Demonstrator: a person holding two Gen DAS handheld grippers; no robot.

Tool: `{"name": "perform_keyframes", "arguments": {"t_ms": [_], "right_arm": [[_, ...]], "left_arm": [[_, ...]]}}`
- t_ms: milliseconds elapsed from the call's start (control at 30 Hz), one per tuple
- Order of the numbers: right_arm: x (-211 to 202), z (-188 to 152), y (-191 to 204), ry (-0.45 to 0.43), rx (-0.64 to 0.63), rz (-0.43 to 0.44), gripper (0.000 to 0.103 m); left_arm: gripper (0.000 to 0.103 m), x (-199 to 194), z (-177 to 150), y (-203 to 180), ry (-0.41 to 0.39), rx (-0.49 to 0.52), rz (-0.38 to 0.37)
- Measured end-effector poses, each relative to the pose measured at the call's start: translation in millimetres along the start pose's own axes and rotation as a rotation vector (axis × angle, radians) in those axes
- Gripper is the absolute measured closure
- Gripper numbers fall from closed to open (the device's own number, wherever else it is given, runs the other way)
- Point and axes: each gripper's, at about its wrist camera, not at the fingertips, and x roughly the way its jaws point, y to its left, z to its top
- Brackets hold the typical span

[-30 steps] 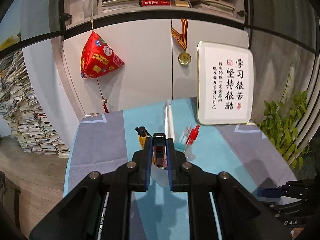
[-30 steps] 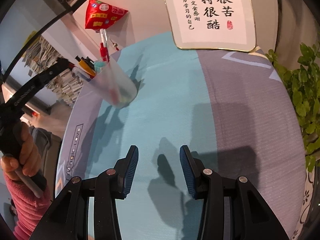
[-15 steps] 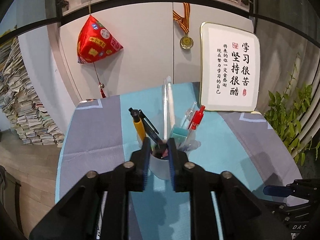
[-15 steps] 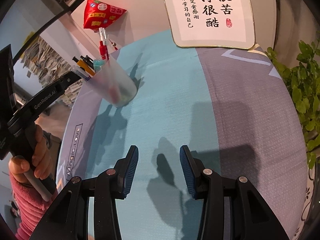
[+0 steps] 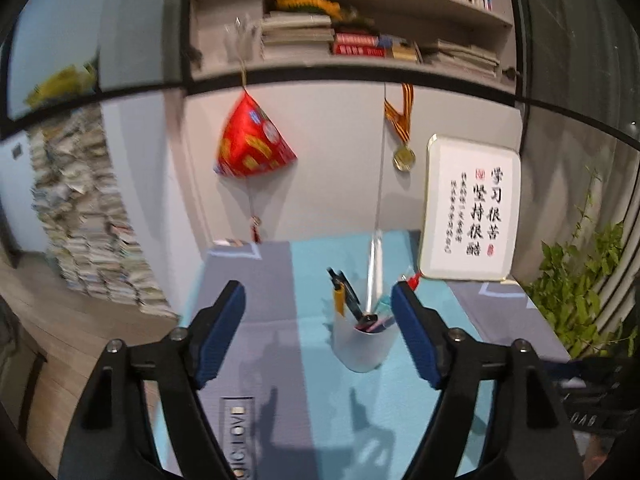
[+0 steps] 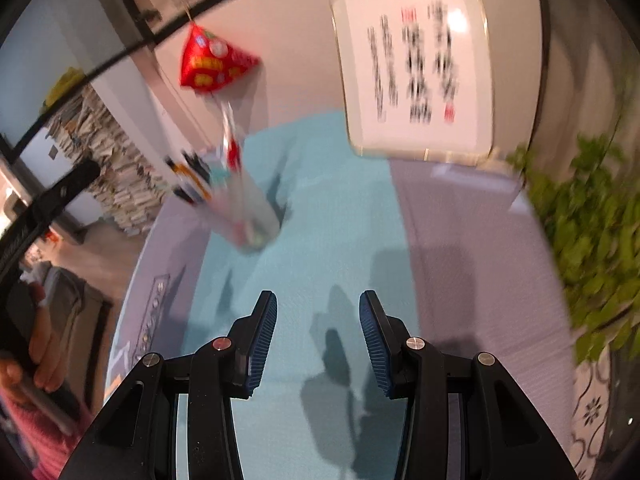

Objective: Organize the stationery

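Fingers on the left gripper [image 5: 318,334] are spreading apart right now with nothing pinched between them; the frosted pen cup [image 5: 365,343] sits just past the tips, a bit right of centre and clear of both pads. Looks like a release step, so the smart move is to finish opening before pulling away, then back off straight and slightly up so neither pad clips the rim or the sticking-out pens [image 5: 345,295]. That cup looks light and top-heavy with the tall clear ruler [image 5: 373,270] poking out, so any sideways nudge could tip it.

Over on the right gripper [image 6: 318,342], the fingers sit at a medium gap, holding nothing, hovering over the bare teal strip of the table mat [image 6: 340,220]. From there the cup is far and to the left, well apart. No loose stationery shows on the mat in either view, so the job looks pretty much wrapped up. Far right, the framed calligraphy board [image 5: 472,218] leans at the wall, with the plant [image 5: 576,292] off the table's right edge.
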Motion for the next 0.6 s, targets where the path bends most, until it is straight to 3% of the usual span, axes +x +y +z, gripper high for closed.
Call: {"name": "perform_keyframes", "arguments": {"t_ms": [100, 167, 400, 600], "right_arm": [[-34, 4, 15, -0.118, -0.047, -0.038, 0.058], [-51, 3, 22, -0.170, -0.063, -0.048, 0.052], [-87, -5, 43, -0.244, -0.126, -0.074, 0.048], [-109, -13, 48, -0.303, -0.149, -0.128, 0.047]], "left_arm": [[0.009, -29, -4, -3, -0.073, -0.012, 0.015], [0.001, -40, -10, -7, -0.095, -0.005, 0.032], [0.001, -61, -26, -13, -0.082, -0.044, -0.015], [0.001, -78, -26, -12, -0.091, -0.060, 0.008]]}}
